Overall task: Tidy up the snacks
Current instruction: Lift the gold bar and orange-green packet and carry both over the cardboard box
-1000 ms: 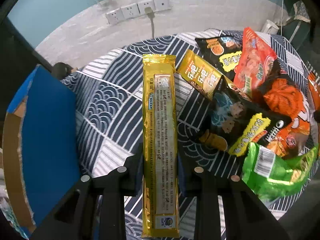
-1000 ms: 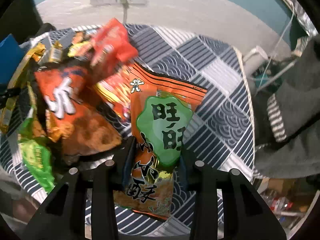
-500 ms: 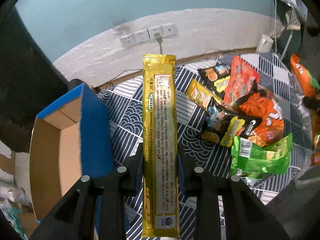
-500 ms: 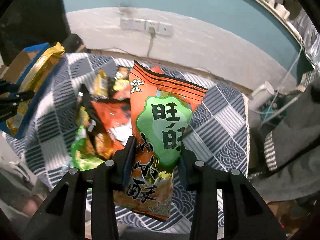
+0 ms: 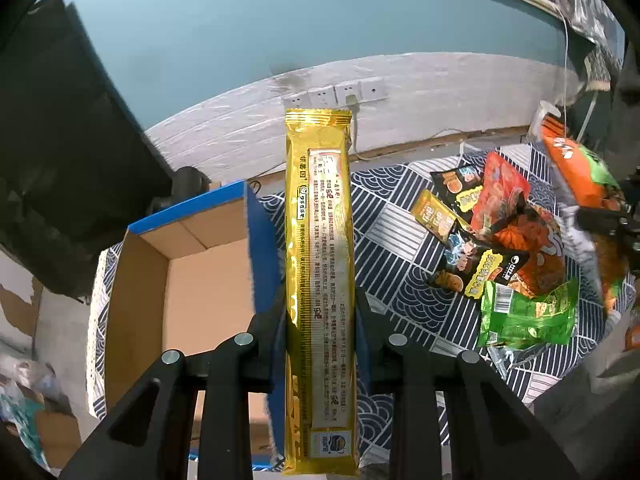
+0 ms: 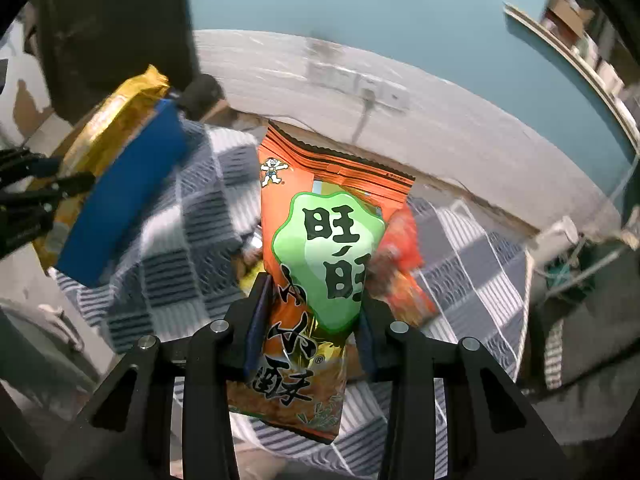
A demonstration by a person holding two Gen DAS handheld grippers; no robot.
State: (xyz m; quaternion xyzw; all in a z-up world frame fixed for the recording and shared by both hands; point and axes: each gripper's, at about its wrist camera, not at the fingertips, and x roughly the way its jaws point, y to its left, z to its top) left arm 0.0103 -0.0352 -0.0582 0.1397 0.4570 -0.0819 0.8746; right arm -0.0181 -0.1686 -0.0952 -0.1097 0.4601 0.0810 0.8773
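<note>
Gripping a long gold packet (image 5: pixel 320 292) above the cardboard box (image 5: pixel 180 280), the left gripper (image 5: pixel 320 312) is clamped; the right gripper (image 6: pixel 314 308) clenches an orange snack bag (image 6: pixel 320 248) over the patterned cloth (image 6: pixel 472 264).

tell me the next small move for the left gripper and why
Probably carry the left gripper sideways over the open cardboard box and lower it. Its jaws are shut on the long gold packet, held clear of the patterned cloth, and the box interior looks bare. The right gripper holds an orange bag.
</note>
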